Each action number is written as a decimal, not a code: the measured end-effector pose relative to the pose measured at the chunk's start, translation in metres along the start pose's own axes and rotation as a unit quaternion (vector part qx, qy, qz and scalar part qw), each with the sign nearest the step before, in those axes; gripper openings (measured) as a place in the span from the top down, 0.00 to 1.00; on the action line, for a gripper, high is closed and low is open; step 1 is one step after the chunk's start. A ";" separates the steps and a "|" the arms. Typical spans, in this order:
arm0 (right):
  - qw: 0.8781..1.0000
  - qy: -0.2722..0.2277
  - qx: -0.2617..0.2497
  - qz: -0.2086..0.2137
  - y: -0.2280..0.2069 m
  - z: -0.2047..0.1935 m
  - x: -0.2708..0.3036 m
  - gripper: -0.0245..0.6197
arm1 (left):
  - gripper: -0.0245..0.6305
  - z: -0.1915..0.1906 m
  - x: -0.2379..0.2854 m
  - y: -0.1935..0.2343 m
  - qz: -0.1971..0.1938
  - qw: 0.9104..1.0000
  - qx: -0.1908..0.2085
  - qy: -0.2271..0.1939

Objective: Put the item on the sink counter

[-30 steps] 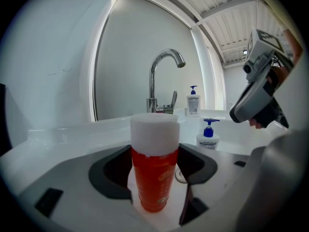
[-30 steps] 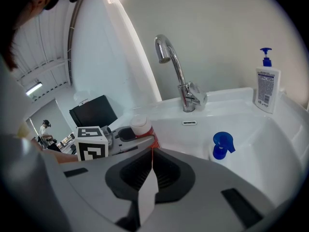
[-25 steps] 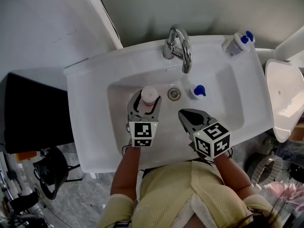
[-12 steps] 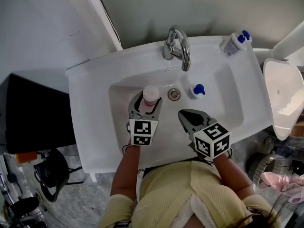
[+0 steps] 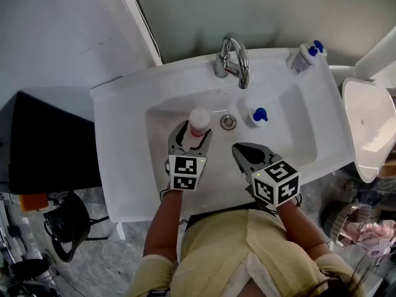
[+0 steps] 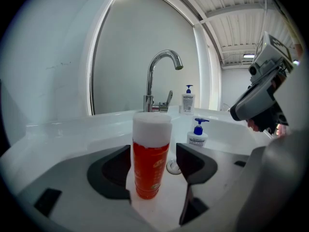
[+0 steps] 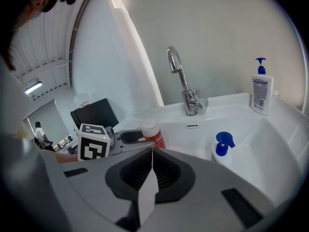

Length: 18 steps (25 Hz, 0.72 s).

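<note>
The bottle [image 6: 151, 158], orange with a white cap, stands upright on the floor of the basin [image 5: 291, 142], at 9 o'clock of the drain [image 5: 228, 122]. The left gripper [image 5: 193, 138] reaches in from 6 o'clock with its jaws spread to either side of the bottle's lower body. One jaw lies close against the bottle and the other shows a slip of white basin between, so there is no pinch yet.

The bottle's long axis is vertical, square across the jaws, so closing them and lifting straight up looks like the next step. The nearest flat stretch of table [image 5: 120, 138] lies at 9 o'clock of the bottle.

The right gripper [image 7: 151, 153] hovers at the bottle's 4 o'clock, well apart from it, its jaws pressed together on nothing.
</note>
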State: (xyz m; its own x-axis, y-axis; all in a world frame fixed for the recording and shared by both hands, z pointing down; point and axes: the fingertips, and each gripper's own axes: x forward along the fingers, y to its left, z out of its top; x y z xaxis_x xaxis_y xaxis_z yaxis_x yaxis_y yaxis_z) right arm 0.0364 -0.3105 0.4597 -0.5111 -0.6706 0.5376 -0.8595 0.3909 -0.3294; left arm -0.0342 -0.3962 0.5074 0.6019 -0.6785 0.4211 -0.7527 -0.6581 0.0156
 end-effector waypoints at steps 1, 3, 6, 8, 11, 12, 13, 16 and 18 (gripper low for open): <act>1.000 -0.001 -0.001 0.000 0.002 0.000 0.000 0.92 | 0.48 -0.001 -0.002 0.000 -0.001 1.000 0.000 0.001; 1.000 -0.002 -0.003 0.002 0.004 0.000 -0.001 0.92 | 0.48 -0.003 -0.007 0.000 -0.002 1.000 0.004 0.006; 1.000 -0.003 -0.006 0.004 0.007 -0.002 -0.002 0.92 | 0.48 -0.009 -0.014 -0.003 -0.005 1.000 0.011 0.015; 1.000 -0.005 -0.006 0.003 0.008 -0.002 -0.004 0.92 | 0.48 -0.010 -0.019 -0.005 -0.006 1.000 0.010 0.017; 1.000 -0.009 -0.006 0.001 0.009 -0.001 -0.006 0.92 | 0.48 -0.008 -0.028 -0.006 -0.004 1.000 0.009 0.018; 1.000 -0.010 -0.007 0.001 0.010 -0.001 -0.007 0.92 | 0.48 -0.008 -0.031 -0.006 -0.003 1.000 0.008 0.018; 1.000 -0.011 -0.007 0.001 0.011 -0.001 -0.007 0.92 | 0.48 -0.007 -0.035 -0.005 -0.003 1.000 0.005 0.017; 1.000 -0.011 -0.009 0.002 0.012 -0.002 -0.008 0.92 | 0.48 -0.002 -0.047 -0.005 -0.006 1.000 -0.015 0.011; 1.000 -0.011 -0.009 0.003 0.014 -0.002 -0.008 0.92 | 0.48 0.002 -0.055 -0.006 -0.011 0.999 -0.036 0.007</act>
State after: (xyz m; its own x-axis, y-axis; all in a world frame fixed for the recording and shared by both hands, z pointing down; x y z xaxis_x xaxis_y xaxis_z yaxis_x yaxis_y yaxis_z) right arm 0.0284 -0.2985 0.4528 -0.5156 -0.6822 0.5184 -0.8568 0.4062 -0.3177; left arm -0.0626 -0.3557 0.4818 0.6152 -0.6595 0.4321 -0.7568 -0.6475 0.0892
